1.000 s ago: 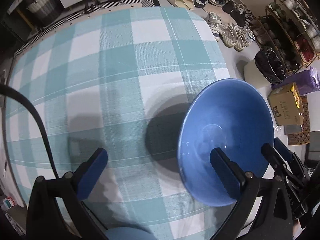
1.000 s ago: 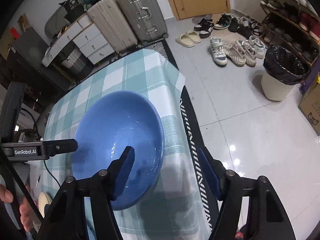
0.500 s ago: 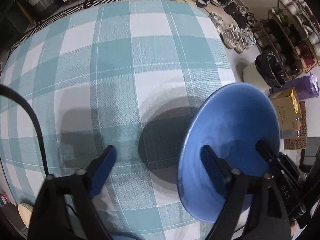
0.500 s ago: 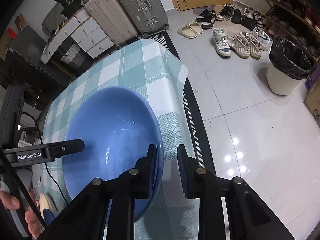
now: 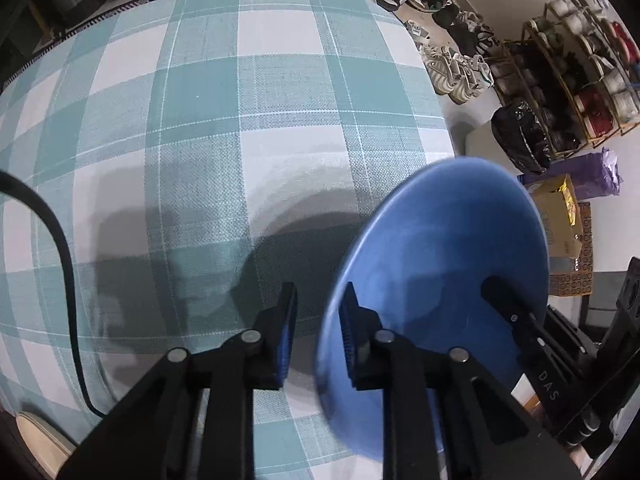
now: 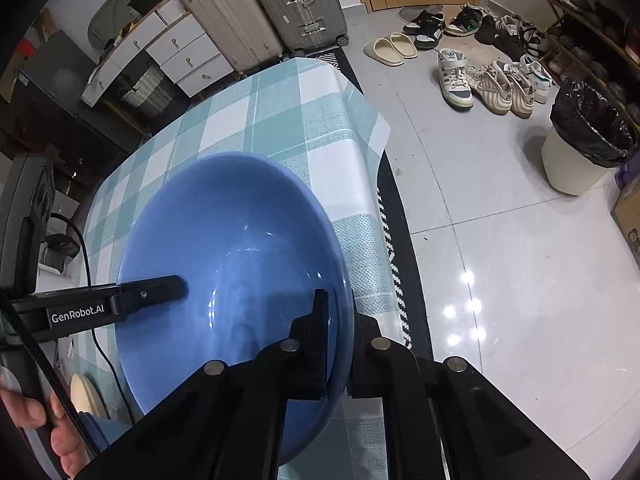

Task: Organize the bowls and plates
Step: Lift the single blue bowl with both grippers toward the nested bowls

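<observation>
A blue bowl [image 5: 440,240] [image 6: 224,220] sits tilted near the right edge of the checked tablecloth [image 5: 200,120]. My right gripper [image 6: 340,320] is shut on the bowl's near rim, one finger inside the bowl and one outside. That gripper's inner finger [image 5: 504,300] also shows in the left wrist view. My left gripper [image 5: 318,332] straddles the opposite rim and its jaws are closing. One of its fingers [image 6: 160,292] is inside the bowl. A strip of cloth still shows between the outer pad and the rim.
A cream plate [image 6: 84,396] and part of a blue dish [image 6: 100,428] lie at the table's near left, by a person's hand [image 6: 36,420]. A black cable [image 5: 60,240] crosses the cloth. Beyond the table edge are tiled floor, a lined bin [image 6: 584,148], shoes and suitcases.
Both pairs of jaws have narrowed. The right pair went from wide apart to clamped on the bowl's rim. The left pair drew in from wide open around the opposite rim.
</observation>
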{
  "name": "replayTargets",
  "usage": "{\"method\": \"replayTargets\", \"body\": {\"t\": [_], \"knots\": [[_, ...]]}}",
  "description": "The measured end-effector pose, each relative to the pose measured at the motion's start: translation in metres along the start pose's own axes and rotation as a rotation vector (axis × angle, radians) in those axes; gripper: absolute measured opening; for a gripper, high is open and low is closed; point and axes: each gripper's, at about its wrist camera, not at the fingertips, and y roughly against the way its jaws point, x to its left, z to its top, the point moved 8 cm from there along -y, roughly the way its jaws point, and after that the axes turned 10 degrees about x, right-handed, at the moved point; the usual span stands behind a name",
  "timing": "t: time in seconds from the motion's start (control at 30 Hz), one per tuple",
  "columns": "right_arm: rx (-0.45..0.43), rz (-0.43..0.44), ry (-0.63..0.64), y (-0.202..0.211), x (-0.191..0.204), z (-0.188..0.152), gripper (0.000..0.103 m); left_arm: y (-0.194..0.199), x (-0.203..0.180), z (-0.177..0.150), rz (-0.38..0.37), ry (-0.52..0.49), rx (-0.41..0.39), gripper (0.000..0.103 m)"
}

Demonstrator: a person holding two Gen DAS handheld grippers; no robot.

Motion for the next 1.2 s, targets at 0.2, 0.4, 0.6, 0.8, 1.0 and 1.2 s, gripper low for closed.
{"method": "replayTargets", "body": {"t": [0.2, 0.4, 0.6, 0.8, 1.0, 1.2], "knots": [[-0.019, -0.001, 0.005, 0.004, 0.008, -0.002, 0.004, 0.002, 0.002, -0.004, 0.01, -0.02, -0.008, 0.012], [-0.008, 0.007, -0.013, 0.006, 0.013, -0.005, 0.004, 0.003, 0.006, -0.009, -0.003, -0.008, -0.006, 0.011], [0.025, -0.012, -0.026, 0.001, 0.013, -0.009, 0.004, 0.004, 0.014, -0.015, -0.04, 0.008, 0.024, 0.011], [0.053, 0.025, -0.065, -0.005, 0.012, -0.013, 0.004, 0.001, 0.016, -0.025, -0.005, -0.014, 0.039, 0.011], [0.054, 0.039, -0.073, -0.006, 0.011, -0.017, 0.004, 0.0, 0.014, -0.027, -0.006, -0.03, 0.016, 0.008], [0.072, 0.052, -0.082, -0.007, 0.012, -0.019, 0.004, 0.0, 0.009, -0.029, 0.007, -0.041, 0.02, 0.004]]}}
